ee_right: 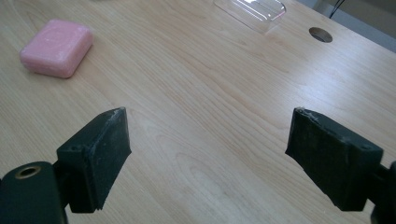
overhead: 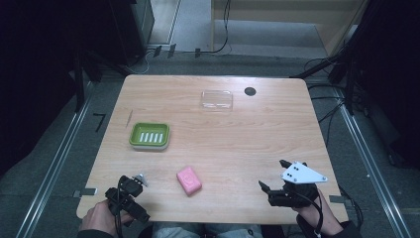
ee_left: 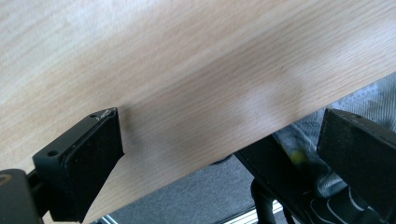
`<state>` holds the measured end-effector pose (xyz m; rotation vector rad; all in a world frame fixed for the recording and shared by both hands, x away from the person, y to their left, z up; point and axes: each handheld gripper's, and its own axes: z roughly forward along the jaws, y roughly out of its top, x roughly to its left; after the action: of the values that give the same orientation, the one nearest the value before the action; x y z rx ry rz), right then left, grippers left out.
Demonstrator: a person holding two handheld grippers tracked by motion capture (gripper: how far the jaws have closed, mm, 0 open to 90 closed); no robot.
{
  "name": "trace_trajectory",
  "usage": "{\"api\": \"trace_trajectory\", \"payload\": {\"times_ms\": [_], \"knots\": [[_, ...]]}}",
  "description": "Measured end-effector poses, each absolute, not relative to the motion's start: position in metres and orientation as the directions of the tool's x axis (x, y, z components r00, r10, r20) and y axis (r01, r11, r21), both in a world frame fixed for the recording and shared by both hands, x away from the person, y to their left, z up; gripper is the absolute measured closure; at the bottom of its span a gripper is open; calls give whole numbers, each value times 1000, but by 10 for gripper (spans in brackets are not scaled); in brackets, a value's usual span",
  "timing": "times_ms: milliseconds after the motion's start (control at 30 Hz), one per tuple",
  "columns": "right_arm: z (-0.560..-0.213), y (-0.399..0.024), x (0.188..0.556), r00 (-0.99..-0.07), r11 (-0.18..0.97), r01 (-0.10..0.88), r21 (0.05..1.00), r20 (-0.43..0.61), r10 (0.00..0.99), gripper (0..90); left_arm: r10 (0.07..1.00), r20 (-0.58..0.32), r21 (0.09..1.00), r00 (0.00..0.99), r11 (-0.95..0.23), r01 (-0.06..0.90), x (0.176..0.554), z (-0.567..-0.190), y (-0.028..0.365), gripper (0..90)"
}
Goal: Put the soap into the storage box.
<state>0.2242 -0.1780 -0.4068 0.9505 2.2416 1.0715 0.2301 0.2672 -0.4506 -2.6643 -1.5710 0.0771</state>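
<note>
The pink soap bar (overhead: 189,180) lies on the bench (overhead: 247,134) between the left tool (overhead: 132,184) and right tool (overhead: 275,174), both wide open and empty. At its 11 o'clock sits a green soap dish (overhead: 149,136); at 1 o'clock, a hard-to-see clear lid (overhead: 216,99).

On my left gripper (overhead: 132,191) I note a black body and a black cable trailing back over the hand. My right gripper (overhead: 275,176) is black too, topped by a pale grey three-cornered plate carrying small dark screws. Its fingers (ee_right: 98,156) are flat black blocks, edges chipped whitish. Dark sleeves at both wrists.
</note>
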Motion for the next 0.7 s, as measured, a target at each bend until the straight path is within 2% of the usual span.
{"api": "trace_trajectory", "payload": {"times_ms": [700], "knots": [[-407,-173,227,-656,467,377,800,-126,744,138,846,-65,55,528,-526,849,241,-438,250,2]]}}
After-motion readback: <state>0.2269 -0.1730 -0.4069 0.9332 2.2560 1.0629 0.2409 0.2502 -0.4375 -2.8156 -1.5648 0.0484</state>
